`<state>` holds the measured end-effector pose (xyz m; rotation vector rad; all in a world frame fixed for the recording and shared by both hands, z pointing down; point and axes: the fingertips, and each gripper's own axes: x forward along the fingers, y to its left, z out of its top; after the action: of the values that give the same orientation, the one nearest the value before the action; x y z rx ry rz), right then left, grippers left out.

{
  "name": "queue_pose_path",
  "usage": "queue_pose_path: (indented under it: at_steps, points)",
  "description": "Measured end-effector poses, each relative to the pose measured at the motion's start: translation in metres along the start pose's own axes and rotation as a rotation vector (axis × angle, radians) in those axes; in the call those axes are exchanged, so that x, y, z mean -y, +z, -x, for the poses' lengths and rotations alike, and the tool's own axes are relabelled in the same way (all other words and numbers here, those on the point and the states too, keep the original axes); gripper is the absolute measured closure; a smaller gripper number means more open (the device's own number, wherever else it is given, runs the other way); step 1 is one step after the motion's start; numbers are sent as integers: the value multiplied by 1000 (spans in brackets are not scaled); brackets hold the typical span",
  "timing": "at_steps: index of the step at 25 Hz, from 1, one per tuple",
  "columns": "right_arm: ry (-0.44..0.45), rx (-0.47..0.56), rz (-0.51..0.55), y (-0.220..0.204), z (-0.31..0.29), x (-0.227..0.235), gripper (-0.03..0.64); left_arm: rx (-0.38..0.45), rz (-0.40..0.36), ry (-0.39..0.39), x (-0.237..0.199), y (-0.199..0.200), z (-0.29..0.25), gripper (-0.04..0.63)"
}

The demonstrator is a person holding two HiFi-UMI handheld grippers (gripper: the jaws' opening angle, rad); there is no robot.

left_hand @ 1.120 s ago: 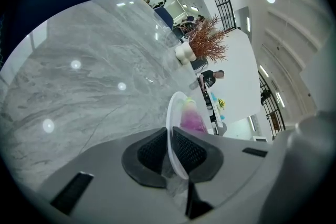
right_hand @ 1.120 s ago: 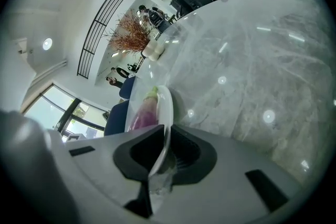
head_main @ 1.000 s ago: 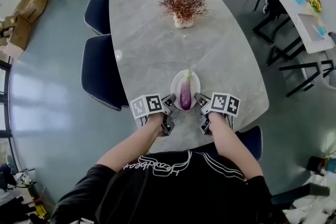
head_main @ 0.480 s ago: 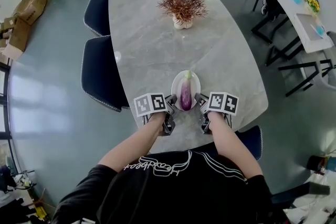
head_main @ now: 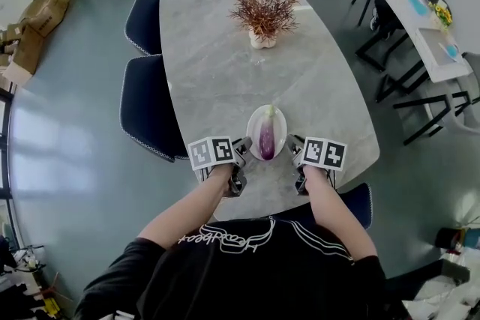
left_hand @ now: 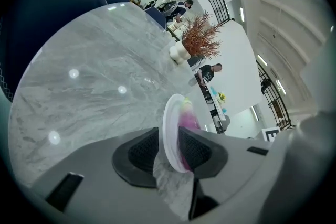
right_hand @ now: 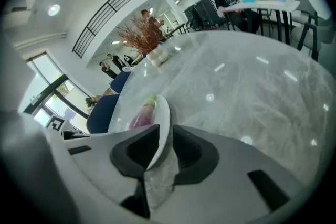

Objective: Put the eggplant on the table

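Head view, left gripper (head_main: 243, 149) and right gripper (head_main: 295, 147) each pinching plate (head_main: 280, 125) rim, eggplant (head_main: 267, 137) half hidden in gripper views.

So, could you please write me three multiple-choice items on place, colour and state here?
1. Where does the eggplant lie? A in a bowl; B on the plate; C in a box.
2. What colour is the plate? A black; B red; C white.
3. What do the left gripper and right gripper hold? A the plate's rim; B the eggplant; C nothing.
Answers: 1 B, it lies on the plate; 2 C, it shows white; 3 A, the rim sits between each gripper's jaws.
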<state>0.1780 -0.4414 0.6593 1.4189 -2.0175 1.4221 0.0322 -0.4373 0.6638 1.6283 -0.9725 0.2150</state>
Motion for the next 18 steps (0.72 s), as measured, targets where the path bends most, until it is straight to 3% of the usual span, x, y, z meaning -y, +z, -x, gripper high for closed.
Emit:
queue_pose_path:
  at_steps: [4, 8, 11, 15, 18]
  points:
    - [27, 91, 160, 14, 32, -26, 537, 9, -59, -19, 10, 3, 18, 494]
    - [115, 151, 286, 12, 62, -63, 537, 32, -195, -87, 34, 5, 47, 495]
    - [160, 186, 363, 3, 87, -84, 538, 70, -310, -210, 64, 7, 76, 508]
    - [233, 248, 423, -14, 122, -119, 545, 109, -512, -357, 107, 1, 125, 586]
    - [304, 282, 467, -36, 144, -158, 609, 103, -638, -464, 131, -13, 166, 586]
